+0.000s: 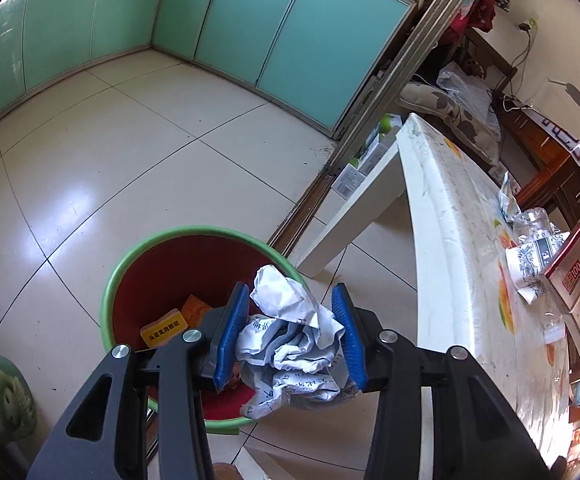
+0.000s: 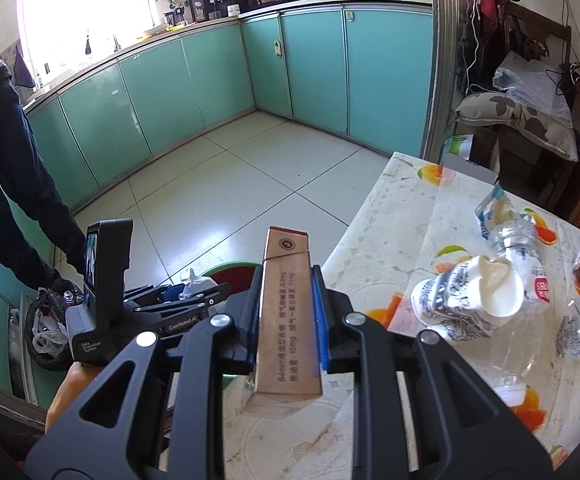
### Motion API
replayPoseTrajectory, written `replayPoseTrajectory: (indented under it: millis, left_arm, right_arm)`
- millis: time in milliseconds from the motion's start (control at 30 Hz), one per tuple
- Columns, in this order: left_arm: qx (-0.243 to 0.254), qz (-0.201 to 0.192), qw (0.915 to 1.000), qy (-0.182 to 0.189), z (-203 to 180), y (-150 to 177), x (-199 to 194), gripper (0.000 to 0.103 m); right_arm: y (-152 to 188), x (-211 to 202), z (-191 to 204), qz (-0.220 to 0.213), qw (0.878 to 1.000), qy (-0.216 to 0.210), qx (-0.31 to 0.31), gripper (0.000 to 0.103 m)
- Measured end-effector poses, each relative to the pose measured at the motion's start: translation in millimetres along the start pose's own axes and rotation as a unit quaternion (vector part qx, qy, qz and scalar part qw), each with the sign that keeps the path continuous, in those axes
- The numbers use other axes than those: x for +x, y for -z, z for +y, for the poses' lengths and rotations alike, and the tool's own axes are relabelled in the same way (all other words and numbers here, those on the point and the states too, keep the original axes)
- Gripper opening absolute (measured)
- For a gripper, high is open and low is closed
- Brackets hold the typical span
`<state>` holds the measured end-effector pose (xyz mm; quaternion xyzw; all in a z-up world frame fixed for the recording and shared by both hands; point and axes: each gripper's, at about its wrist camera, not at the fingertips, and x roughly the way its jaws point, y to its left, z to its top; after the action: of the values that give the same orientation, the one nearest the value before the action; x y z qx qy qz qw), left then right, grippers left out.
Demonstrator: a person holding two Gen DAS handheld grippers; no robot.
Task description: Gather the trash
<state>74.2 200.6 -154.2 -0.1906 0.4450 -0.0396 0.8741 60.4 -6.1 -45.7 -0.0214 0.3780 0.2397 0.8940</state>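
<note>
Here, left claw [image 1: 290, 336] clamped on a crumpled paper wad [image 1: 294, 344], held over the green-rimmed red bin [image 1: 130, 268] on the floor beside the counter [image 1: 450, 240]. Right claw [image 2: 286, 316] clenched on a long brown carton [image 2: 286, 312], above the counter's edge, near a crushed paper cup [image 2: 466, 304] and a clear plastic bottle [image 2: 530, 248].
</note>
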Motion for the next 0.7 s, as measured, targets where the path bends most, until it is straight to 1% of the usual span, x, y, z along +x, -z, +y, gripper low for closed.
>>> replayPoseTrajectory:
  millis: [133, 300, 467, 700]
  left_arm:
    - [-0.016, 0.005, 0.9998, -0.013, 14, -2, 5, 0.041]
    - [-0.020, 0.008, 0.9987, -0.047, 23, -3, 8, 0.041]
    - [-0.028, 0.013, 0.9982, -0.051, 28, -7, 13, 0.041]
    - [-0.028, 0.011, 0.9979, -0.057, 27, -11, 15, 0.041]
  right_arm:
    - [-5, 27, 7, 0.021, 0.999, -0.024, 0.005, 0.022]
    - [-12, 58, 13, 0.047, 0.998, -0.043, 0.017, 0.022]
    - [-17, 76, 17, 0.057, 0.997, -0.040, 0.014, 0.022]
    - [-19, 87, 22, 0.063, 0.997, -0.042, 0.014, 0.022]
